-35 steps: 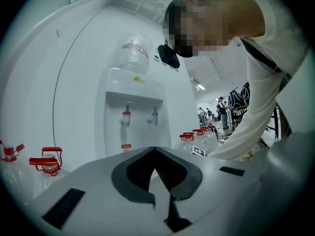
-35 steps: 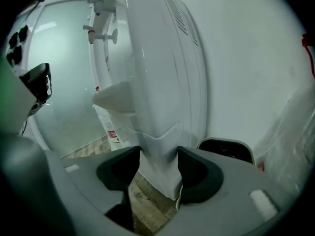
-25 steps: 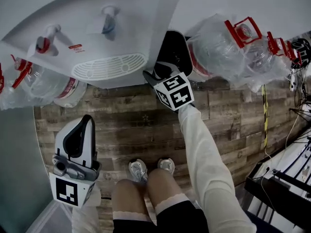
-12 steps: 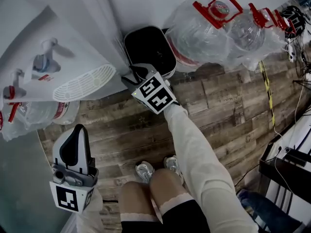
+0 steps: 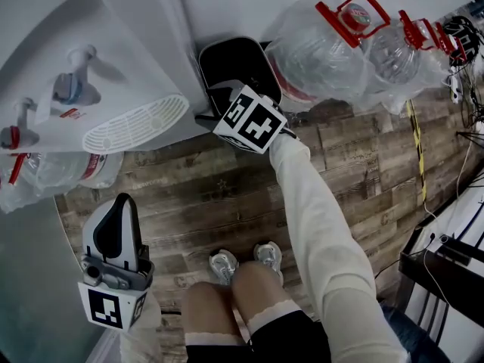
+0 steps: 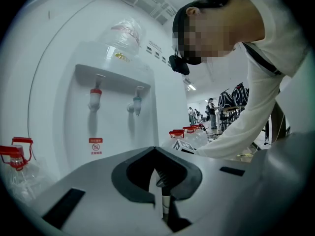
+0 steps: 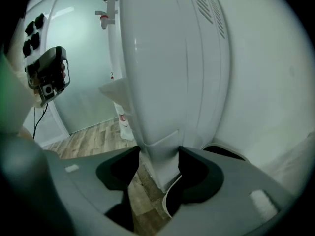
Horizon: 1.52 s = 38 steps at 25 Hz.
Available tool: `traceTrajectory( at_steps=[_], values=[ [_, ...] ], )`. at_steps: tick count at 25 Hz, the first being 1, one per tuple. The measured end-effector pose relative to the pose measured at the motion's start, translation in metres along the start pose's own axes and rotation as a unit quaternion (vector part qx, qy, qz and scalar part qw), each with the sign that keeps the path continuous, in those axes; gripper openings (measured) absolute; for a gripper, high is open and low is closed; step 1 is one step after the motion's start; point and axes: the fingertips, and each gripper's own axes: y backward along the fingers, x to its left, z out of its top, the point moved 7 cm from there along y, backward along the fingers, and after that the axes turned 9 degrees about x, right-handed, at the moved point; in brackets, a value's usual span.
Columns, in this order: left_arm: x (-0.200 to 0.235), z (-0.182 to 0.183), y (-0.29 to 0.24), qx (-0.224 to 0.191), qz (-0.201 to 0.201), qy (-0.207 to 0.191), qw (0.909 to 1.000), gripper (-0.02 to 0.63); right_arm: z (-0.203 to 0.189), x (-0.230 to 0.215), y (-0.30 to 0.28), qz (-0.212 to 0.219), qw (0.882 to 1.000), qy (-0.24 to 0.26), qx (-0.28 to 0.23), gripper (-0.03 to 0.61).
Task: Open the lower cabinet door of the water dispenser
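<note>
Counting one water dispenser (image 5: 113, 51), bearing two taps, one red tap (image 5: 11, 137) and one blue tap (image 5: 66, 89), plus one slotted drip grille (image 5: 136, 123). Counting one black bin (image 5: 238, 63). Counting at least three large water bottles: a first right bottle (image 5: 318, 55), a second right bottle (image 5: 393, 51), and one left bottle (image 5: 57, 172); further ones at the right being too bunched to separate. Counting two tools: one left tool (image 5: 121, 203), one right tool (image 7: 158, 154). Counting two shoes: one left shoe (image 5: 221, 265), one right shoe (image 5: 266, 255).
</note>
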Motion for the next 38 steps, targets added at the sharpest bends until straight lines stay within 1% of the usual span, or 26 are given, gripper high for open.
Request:
traceTrajectory(
  at_steps=[3,6,7,10,14,17,20,22,24,27,30,34,37,38],
  values=[
    [0.002,-0.005,0.003,-0.001,0.002,0.007,1.0000,0.000,-0.004,0.003,0.000,-0.015,1.000,-0.020,-0.016,0.230],
    [0.003,-0.009,0.004,-0.002,0.005,0.013,0.9999,0.000,-0.007,0.010,0.003,-0.011,1.000,-0.010,-0.008,0.223],
    [0.004,-0.009,0.004,-0.003,0.006,0.015,0.9999,0.000,-0.009,0.017,0.004,-0.007,1.000,-0.005,-0.005,0.210],
    [0.002,-0.008,0.005,-0.003,0.008,0.020,0.9998,0.000,-0.017,0.041,0.006,-0.013,1.000,-0.015,-0.017,0.215],
    [-0.011,0.008,0.008,-0.007,-0.015,0.026,0.9995,0.000,-0.030,0.066,0.013,-0.022,0.999,-0.039,-0.030,0.213],
    [-0.012,0.017,0.022,0.005,-0.004,0.021,0.9998,0.000,-0.036,0.087,0.017,-0.030,0.997,-0.058,-0.030,0.207],
    [-0.011,0.028,0.040,0.010,0.007,0.018,0.9998,0.000,-0.040,0.109,0.020,-0.032,0.996,-0.075,-0.019,0.202],
    [-0.012,0.037,0.052,0.004,0.010,0.024,0.9997,0.000,-0.043,0.127,0.021,-0.028,0.996,-0.086,-0.009,0.202],
    [-0.012,0.042,0.066,0.008,0.020,0.025,0.9995,0.000,-0.045,0.147,0.021,-0.021,0.996,-0.090,0.001,0.202],
    [-0.013,0.047,0.087,0.013,0.038,0.029,0.9988,0.000,-0.043,0.181,0.023,0.002,0.996,-0.088,0.014,0.202],
    [-0.016,0.056,0.106,0.012,0.046,0.031,0.9984,0.000,-0.035,0.210,0.031,0.025,0.995,-0.098,0.002,0.202],
    [-0.022,0.073,0.133,0.013,0.053,0.028,0.9981,0.000,-0.019,0.236,0.060,0.045,0.990,-0.130,-0.035,0.198],
    [-0.026,0.091,0.152,0.012,0.060,0.033,0.9976,0.000,-0.001,0.249,0.098,0.044,0.984,-0.156,-0.077,0.011],
    [-0.028,0.098,0.158,0.010,0.061,0.035,0.9975,0.000,0.006,0.255,0.112,0.042,0.982,-0.160,-0.092,0.009]
  ],
)
